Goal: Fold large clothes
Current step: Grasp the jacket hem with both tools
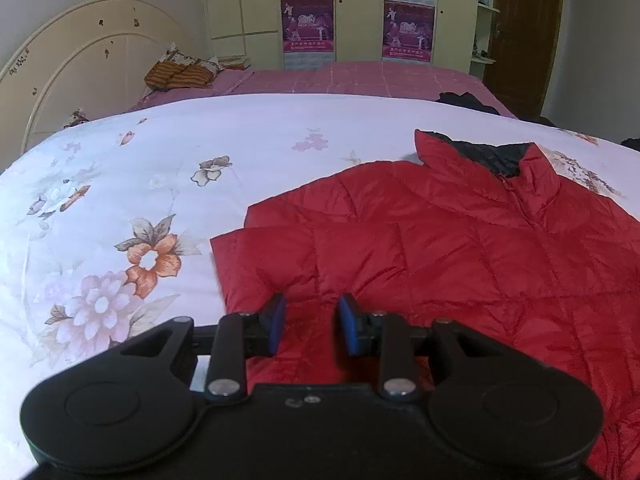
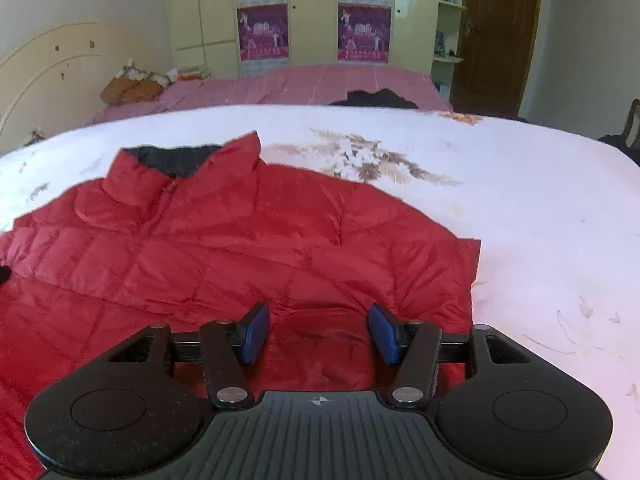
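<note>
The floral quilt [image 1: 168,168] on the bed is carrying a red quilted puffer jacket [image 1: 460,248], lying flat, front up, its collar [image 2: 180,160] pointing away toward the wardrobe [image 2: 312,12], long axis running from the cameras to the collar. Sleeves appear already folded in. Both the left gripper [image 1: 312,328] and right gripper [image 2: 318,334] are hovering over the near part, fingers spread, holding nothing. Judging next: pinching the hem and folding toward the collar.
</note>
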Demonstrator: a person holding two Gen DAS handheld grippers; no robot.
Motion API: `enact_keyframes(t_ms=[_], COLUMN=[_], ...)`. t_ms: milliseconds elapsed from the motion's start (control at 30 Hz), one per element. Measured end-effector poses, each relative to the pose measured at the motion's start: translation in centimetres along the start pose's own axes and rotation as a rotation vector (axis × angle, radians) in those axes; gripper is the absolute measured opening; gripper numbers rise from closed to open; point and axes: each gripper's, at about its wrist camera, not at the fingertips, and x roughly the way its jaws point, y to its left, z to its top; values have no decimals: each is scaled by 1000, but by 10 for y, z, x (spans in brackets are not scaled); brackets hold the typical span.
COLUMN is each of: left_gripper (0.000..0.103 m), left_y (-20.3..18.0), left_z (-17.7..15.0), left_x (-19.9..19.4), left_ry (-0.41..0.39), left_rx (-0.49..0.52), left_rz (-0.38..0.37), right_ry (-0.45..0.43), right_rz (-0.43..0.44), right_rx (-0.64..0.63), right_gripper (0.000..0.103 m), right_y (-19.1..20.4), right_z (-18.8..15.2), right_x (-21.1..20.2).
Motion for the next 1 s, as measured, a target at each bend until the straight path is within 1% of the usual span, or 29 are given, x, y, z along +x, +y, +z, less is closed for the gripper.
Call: enact_keyframes(t_ms=[267, 433, 533, 600, 700, 733, 933, 1000], left_gripper=[28, 29, 30, 32, 32, 34, 33, 33], left_y=[-5, -14, -20, -25, -28, -28, -28, -29], left_z=[-1, -8, -19, -30, -41, -44, -44, -45], left_x=[-26, -47, -54, -54, -44, -40, -35, -35], left_ry=[-29, -49, -38, -24, 9, 14, 25, 24], left_rx=[-12, -11, 3, 21, 49, 53, 45, 50], left_rz=[-32, -63, -84, -84, -59, -55, -43, -39], right_ry=[-35, -28, -11, 4, 33, 45, 50, 47], right_rz=[40, 66, 74, 59, 35, 22, 9, 17], right_rx=[-27, -54, -75, -105, -131, -137, -149, -144], right_gripper=[55, 55, 55, 55, 55, 55, 55, 55], right_y=[13, 21, 25, 27, 22, 18, 13, 11], right_z=[0, -9, -19, -27, -40, -45, -52, -57], right_x=[-23, -31, -35, -35, -31, -28, -26, -22])
